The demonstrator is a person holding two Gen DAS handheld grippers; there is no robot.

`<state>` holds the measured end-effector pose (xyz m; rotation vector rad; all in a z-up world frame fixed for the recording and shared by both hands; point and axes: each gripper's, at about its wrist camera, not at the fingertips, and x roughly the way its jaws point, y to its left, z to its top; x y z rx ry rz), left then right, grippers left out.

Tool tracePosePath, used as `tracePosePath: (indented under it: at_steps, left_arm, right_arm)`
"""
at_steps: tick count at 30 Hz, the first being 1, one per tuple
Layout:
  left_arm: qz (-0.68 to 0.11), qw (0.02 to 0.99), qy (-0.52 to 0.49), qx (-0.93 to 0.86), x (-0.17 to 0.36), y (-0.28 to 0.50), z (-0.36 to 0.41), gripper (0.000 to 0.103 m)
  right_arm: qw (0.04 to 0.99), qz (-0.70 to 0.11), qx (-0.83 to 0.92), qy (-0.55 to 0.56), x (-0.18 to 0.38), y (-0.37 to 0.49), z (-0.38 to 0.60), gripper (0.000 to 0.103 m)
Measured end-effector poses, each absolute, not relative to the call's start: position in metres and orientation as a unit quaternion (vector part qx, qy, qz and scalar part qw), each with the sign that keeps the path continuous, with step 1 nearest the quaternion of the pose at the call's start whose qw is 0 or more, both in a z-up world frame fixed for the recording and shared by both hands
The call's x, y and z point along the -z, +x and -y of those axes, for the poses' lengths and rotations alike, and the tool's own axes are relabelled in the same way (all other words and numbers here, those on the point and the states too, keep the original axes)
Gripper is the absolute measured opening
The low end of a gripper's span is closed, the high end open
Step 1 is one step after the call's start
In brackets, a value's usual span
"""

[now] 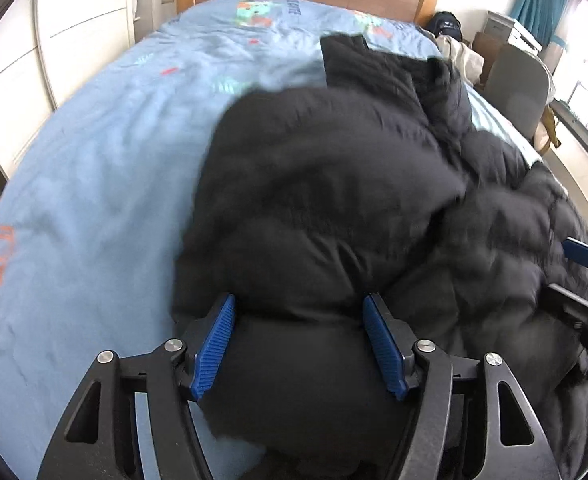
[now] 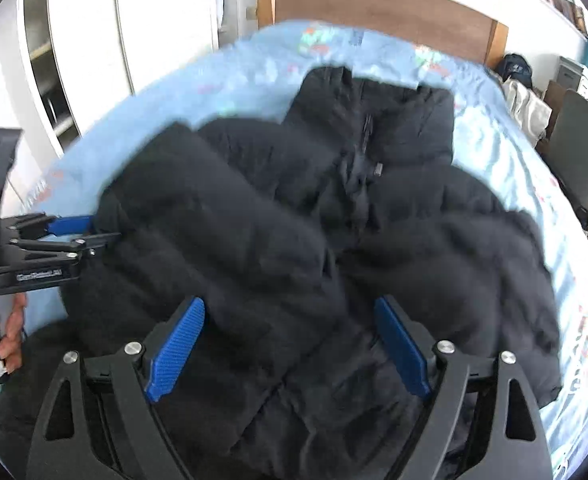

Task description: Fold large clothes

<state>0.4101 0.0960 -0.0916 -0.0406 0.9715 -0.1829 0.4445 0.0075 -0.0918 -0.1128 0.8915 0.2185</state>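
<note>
A black puffer jacket (image 1: 334,208) lies on a light blue bed cover (image 1: 93,200), collar toward the headboard; it also shows in the right wrist view (image 2: 314,220) with its front zip up the middle. My left gripper (image 1: 298,312) is open, its blue pads (image 1: 213,348) astride a thick fold at the jacket's left side. It shows from the side in the right wrist view (image 2: 81,224) at the jacket's left edge. My right gripper (image 2: 289,316) is open over the jacket's lower middle, holding nothing. Its blue fingertip (image 1: 582,254) shows at the right edge of the left wrist view.
A wooden headboard (image 2: 374,8) stands at the far end. White wardrobes (image 1: 73,40) line the left wall. A grey chair (image 2: 578,156) and piled bags and clothes (image 2: 522,96) stand right of the bed. The bed cover (image 2: 534,208) runs past the jacket on all sides.
</note>
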Motion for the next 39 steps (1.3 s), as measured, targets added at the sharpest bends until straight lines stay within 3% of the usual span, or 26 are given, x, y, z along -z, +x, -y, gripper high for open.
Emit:
tracePosePath:
  at_steps: [3,9,25,33,39]
  left_arm:
    - [-0.459,0.883,-0.013,0.092,0.099,0.399,-0.097,0.068]
    - [-0.488,0.869,-0.001,0.077,0.095,0.402,-0.099,0.077]
    - [-0.445,0.892,0.035,0.068,0.004,0.41,-0.089,0.077]
    - [-0.416,0.904,0.022,0.096,-0.054,0.457,-0.061,0.077]
    - [-0.396,0.914,0.001,0.09,-0.081,0.536,-0.047,0.077]
  right_arm:
    - [0.888,-0.445,-0.104,-0.058,0.119,0.436,-0.001,0.088]
    - [0.886,-0.452,-0.099,-0.033,0.119,0.423,0.021,0.089]
    - [0.919,-0.39,-0.06,-0.017,0.026,0.395,0.121,0.089]
    - [0.928,-0.369,-0.041,0.023,-0.006,0.425,0.177,0.089]
    - [0.937,-0.346,-0.023,0.047,-0.024,0.489,0.198,0.09]
